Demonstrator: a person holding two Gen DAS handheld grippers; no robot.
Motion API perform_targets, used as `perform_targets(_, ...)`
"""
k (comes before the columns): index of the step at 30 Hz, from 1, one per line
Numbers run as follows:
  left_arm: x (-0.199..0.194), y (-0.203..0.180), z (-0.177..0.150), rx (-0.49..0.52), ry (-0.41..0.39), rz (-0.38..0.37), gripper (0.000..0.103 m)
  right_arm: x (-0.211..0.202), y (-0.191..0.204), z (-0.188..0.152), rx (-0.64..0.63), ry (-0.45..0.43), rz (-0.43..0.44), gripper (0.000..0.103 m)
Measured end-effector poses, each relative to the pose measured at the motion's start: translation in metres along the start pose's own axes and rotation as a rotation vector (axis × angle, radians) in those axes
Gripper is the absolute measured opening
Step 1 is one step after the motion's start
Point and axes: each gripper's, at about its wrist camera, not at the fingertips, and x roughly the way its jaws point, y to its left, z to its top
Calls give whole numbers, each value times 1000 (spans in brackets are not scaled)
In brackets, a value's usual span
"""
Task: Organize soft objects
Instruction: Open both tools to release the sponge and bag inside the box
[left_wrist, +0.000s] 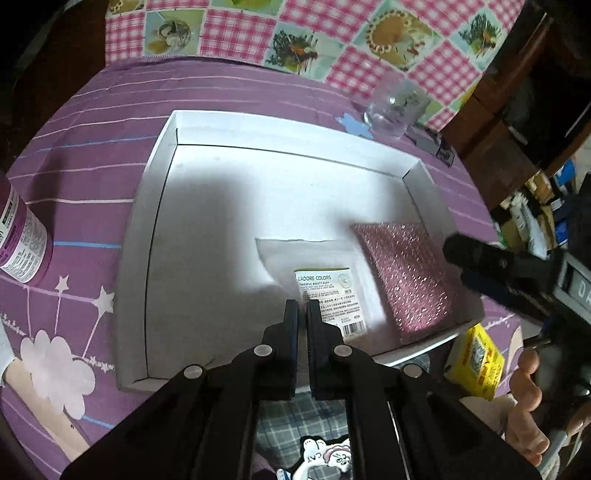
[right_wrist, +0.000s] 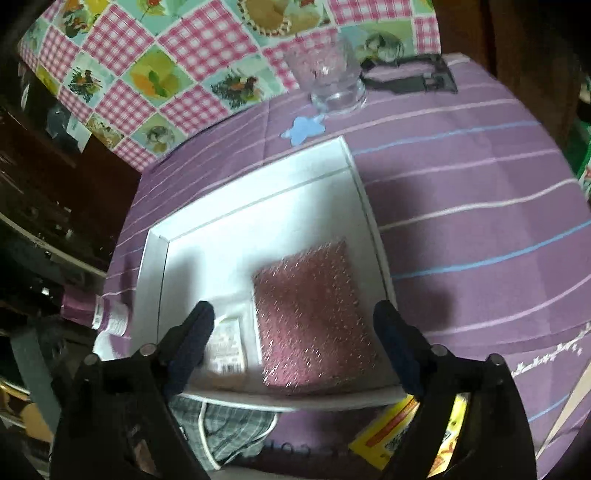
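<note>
- A shallow white cardboard tray (left_wrist: 413, 173) is seen lying on the purple striped cloth of the tabletop (left_wrist: 92, 122), and two soft items are already laid in its near right corner.
- A pink glittery rectangular sponge pad (right_wrist: 314, 317) is set flat against the tray's right wall; a white soft puff in a clear labelled packet (left_wrist: 317, 266) lies just beside it on the left, apparently touching.
- The right gripper (right_wrist: 293, 345) is held over the pink pad with its jaws spread wide and nothing between the pads, so the step in hand is judged to be the release of that pad.
- The left gripper (left_wrist: 303, 314) is poised over the packet's label with its jaws shut and nothing visibly pinched.
- The next move is judged to call for a lift clear of the tray and a reach to another soft item (a yellow packet (left_wrist: 476, 362) lies just outside the near edge, its softness not certain).
- "L'ADORE COLORS" is read on the packet's label; the finer print beneath is too small to make out.
</note>
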Motion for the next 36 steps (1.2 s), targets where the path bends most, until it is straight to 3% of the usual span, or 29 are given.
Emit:
perform_targets(3,-2,6,1,-24,-32,-31,3,-2,5,-1,-17,18,-2,95)
perform_targets(8,0,16,2,-84,-80,-17,4,-6,11,-4,-56,44,-2,95)
perform_targets(12,1,20,2,-119,-65,-100,6,-10,7,-3,-23,21,9,95)
perform_targets(15,-2,16,0,-103,-67,-128,20,-19,6,-3,-15,-31,-14,95)
perform_targets(17,-2,10,-1,-83,-76,-143,36,-24,7,-3,-7,-55,-5,94)
perform_targets(20,-4,-2,-3,-36,-90,-159,58,-24,11,-3,-26,-42,-20,81)
perform_targets(23,-4,-9,-5,-5,-93,-181,70,-21,16,-5,-55,-23,-64,79)
perform_targets(30,-17,-1,-3,-55,-128,-145,74,-29,21,-8,-68,-42,-110,79)
perform_targets(36,-41,8,2,-117,-205,-59,74,-42,24,-10,-51,-41,-101,79)
